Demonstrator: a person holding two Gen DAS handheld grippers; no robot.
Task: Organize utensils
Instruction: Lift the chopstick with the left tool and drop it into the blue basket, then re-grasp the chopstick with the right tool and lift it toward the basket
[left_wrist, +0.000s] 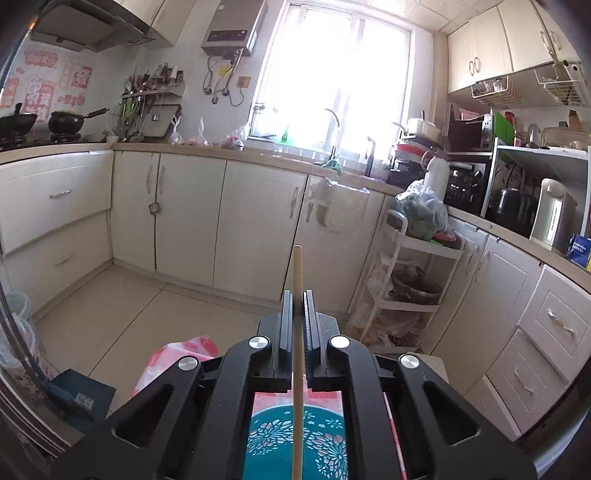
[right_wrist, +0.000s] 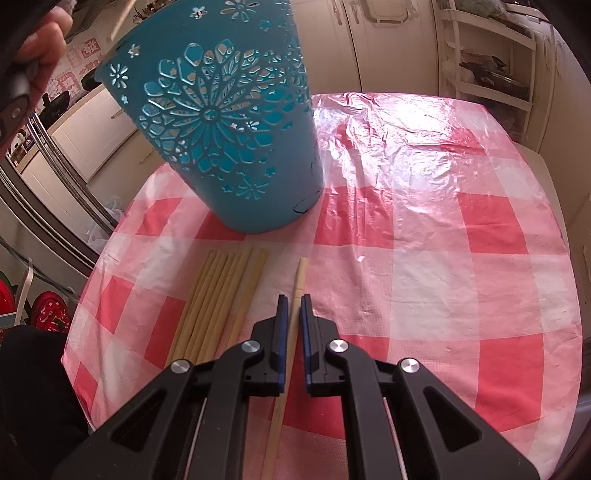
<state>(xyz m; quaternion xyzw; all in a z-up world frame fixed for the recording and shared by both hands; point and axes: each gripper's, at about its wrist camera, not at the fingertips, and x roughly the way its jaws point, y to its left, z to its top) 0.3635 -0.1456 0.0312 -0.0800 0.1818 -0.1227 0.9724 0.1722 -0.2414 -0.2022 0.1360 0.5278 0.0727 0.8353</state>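
My left gripper (left_wrist: 298, 295) is shut on a pale wooden chopstick (left_wrist: 297, 273) that runs straight out between its pads, held up in the air over the teal cut-out holder (left_wrist: 325, 443), which shows below the fingers. In the right wrist view the same teal holder (right_wrist: 229, 122) stands on the red-and-white checked tablecloth (right_wrist: 443, 221). Just in front of it lies a bundle of several chopsticks (right_wrist: 218, 299). My right gripper (right_wrist: 294, 301) is shut on a single chopstick (right_wrist: 300, 277) lying beside the bundle, low over the cloth. A hand (right_wrist: 40, 48) shows at the upper left.
Cream kitchen cabinets (left_wrist: 184, 218) and a counter run around the room. A white tiered cart (left_wrist: 410, 280) with bags stands by the right cabinets. A window (left_wrist: 332, 74) glares above the sink. The checked table's right half holds nothing.
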